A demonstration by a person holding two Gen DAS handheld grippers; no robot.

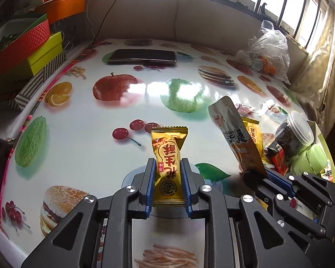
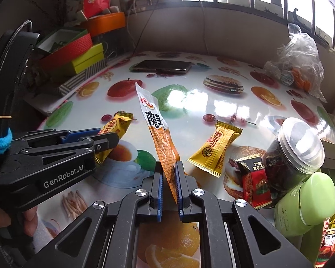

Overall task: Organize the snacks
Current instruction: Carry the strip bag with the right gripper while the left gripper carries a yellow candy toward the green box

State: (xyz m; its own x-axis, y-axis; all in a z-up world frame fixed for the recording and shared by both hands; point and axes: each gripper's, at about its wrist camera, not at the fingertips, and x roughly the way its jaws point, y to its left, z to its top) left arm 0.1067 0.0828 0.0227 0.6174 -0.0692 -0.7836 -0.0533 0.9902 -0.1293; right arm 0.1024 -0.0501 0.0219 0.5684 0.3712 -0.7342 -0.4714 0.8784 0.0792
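My left gripper [image 1: 168,167] is shut on a gold peanut-candy packet [image 1: 168,156] and holds it upright above the fruit-print table [image 1: 82,134]. The left gripper also shows in the right wrist view [image 2: 105,139] with the gold packet [image 2: 115,127] in it. My right gripper [image 2: 169,174] is shut on a long white and orange snack sachet [image 2: 158,134], which sticks up and leans left. That right gripper [image 1: 260,175] and the sachet [image 1: 234,134] show at the right of the left wrist view. A second gold packet [image 2: 216,149] lies on the table just right of the sachet.
A red and black packet [image 2: 254,178], a clear jar [image 2: 294,151] and a green bottle [image 2: 306,203] crowd the near right. A phone [image 2: 163,66] lies at the far side. A plastic bag [image 2: 299,67] sits far right. Stacked coloured boxes [image 1: 33,51] line the left edge.
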